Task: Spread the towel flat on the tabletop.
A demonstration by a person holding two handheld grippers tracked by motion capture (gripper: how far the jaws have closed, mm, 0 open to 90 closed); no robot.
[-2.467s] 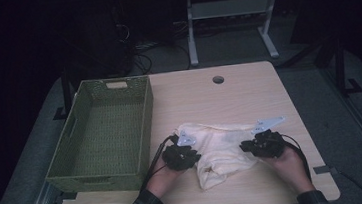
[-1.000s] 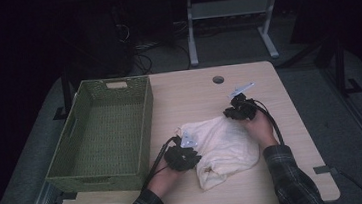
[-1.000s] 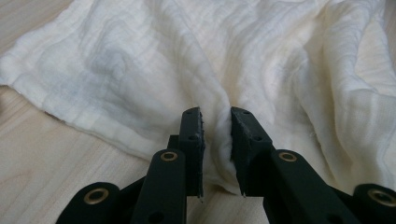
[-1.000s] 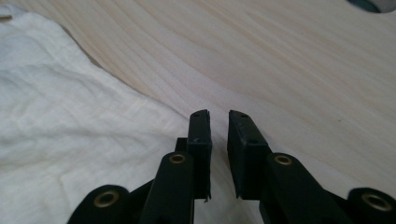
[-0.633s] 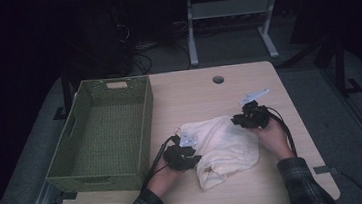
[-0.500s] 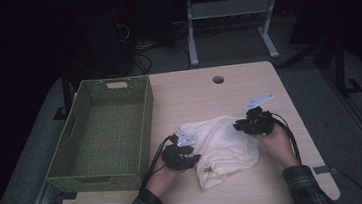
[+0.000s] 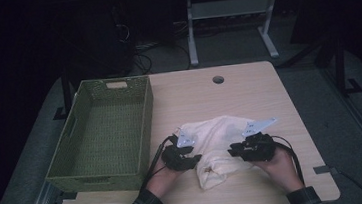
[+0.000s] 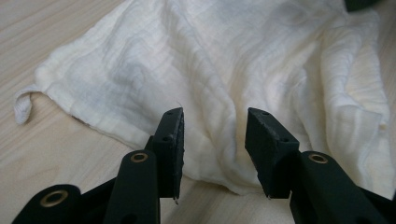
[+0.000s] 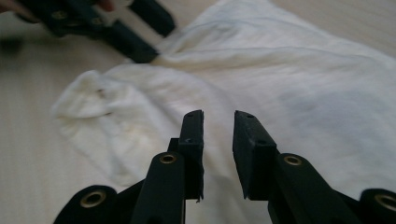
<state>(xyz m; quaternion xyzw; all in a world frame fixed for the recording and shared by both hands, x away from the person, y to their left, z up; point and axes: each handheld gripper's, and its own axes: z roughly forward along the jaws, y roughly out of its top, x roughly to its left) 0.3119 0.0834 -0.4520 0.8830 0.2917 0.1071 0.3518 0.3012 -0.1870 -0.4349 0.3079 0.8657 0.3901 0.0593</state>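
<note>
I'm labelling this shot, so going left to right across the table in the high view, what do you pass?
Green basket → left tongs → white cloth → right tongs → bare tabletop.

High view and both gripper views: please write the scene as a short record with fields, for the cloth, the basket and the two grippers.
cloth: white cloth, crumpled, lying on the table
basket: green basket, left of the cloth, nothing seen inside
left gripper: at the cloth's left edge, jaws have just been opening, gap between them, no pinch
right gripper: over the cloth's right side, jaws apart, nothing clamped
</note>
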